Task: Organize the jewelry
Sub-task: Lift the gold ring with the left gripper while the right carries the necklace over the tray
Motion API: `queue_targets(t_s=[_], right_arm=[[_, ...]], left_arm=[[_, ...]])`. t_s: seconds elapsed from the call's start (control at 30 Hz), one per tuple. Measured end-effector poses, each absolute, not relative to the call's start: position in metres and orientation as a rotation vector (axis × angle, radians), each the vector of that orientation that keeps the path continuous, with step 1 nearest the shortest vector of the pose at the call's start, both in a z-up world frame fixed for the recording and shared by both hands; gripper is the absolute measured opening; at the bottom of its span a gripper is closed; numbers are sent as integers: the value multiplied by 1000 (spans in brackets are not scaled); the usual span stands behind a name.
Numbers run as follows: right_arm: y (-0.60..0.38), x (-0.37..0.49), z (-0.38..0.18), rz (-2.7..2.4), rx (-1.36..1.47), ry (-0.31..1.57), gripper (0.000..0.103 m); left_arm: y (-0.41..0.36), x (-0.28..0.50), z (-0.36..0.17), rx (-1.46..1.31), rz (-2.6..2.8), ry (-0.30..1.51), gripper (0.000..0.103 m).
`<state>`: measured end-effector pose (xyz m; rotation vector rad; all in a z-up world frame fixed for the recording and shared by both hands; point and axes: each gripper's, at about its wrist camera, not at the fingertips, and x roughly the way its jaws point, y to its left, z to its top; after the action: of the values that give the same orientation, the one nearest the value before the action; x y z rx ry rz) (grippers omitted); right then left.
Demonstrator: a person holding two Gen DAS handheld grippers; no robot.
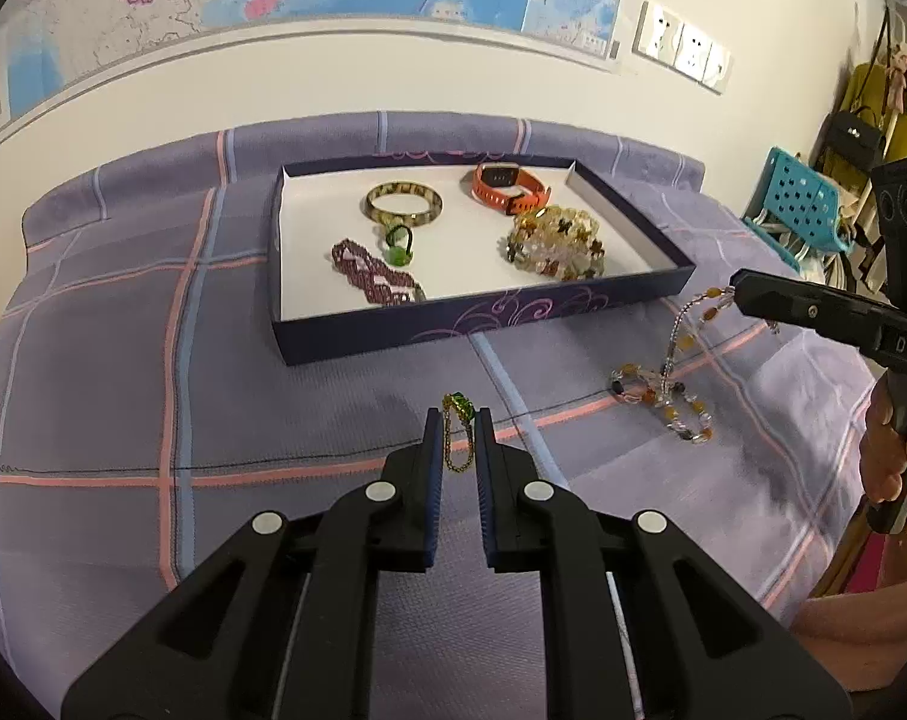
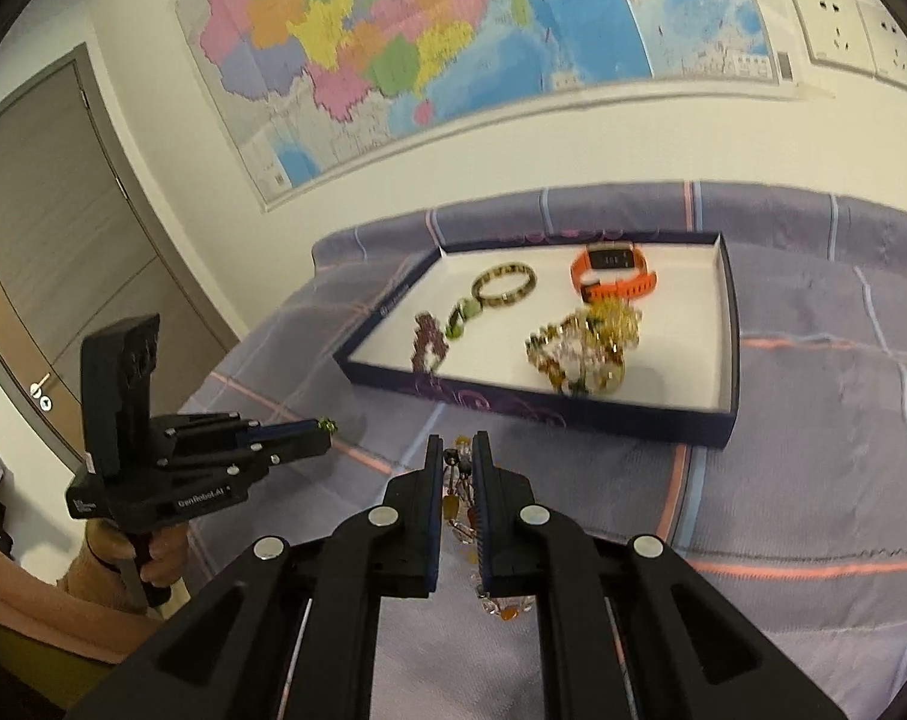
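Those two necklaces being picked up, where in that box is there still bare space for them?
The box has white floor free along its right wall, beside the orange watch and the amber bead cluster. There is also a bare middle strip between that cluster and the maroon beaded piece. The left half is crowded: bangle, green pendant and the maroon piece lie close together.

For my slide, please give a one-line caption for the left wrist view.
Left tongs around a green-beaded chain; right tongs lifting a beaded necklace beside the jewelry tray.
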<state>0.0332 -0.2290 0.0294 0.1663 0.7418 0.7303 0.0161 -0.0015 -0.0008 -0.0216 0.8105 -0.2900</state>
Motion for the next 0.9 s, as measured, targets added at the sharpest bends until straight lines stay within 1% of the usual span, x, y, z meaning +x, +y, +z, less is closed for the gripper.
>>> queue_targets(t_s=[0.9], right_arm=[[-241,39,118,714,145,497,8]], left_arm=[[8,20,52,-19,-289,673,11]])
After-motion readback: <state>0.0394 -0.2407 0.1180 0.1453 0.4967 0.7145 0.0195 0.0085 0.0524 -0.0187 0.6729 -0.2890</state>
